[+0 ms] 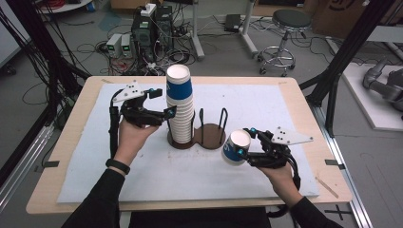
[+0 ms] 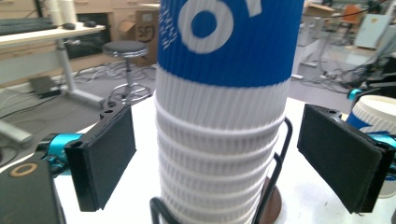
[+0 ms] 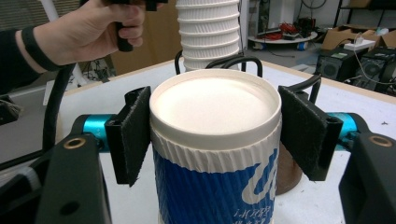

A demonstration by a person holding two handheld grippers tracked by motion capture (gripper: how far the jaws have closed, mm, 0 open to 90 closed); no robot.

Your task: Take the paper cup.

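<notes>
Holding one paper cup (image 1: pixel 236 147) clear of the stack of cups (image 1: pixel 179 104) on the wire holder (image 1: pixel 209 135).

High view: the right gripper (image 1: pixel 242 142) pinches the cup (light, crushable; grip its ribbed wall gently) right of the holder, above the table (image 1: pixel 71 142). Left gripper view: the left gripper (image 2: pixel 219 158) stands spread around the stack (image 2: pixel 224 140), pads apart from it; top cut off. Right gripper view: cup (image 3: pixel 215 154) upside down; its mouth hidden.

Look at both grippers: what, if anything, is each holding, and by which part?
The right gripper grips a single paper cup by its ribbed side wall. The left gripper holds nothing; its open jaws flank the cup stack.
</notes>
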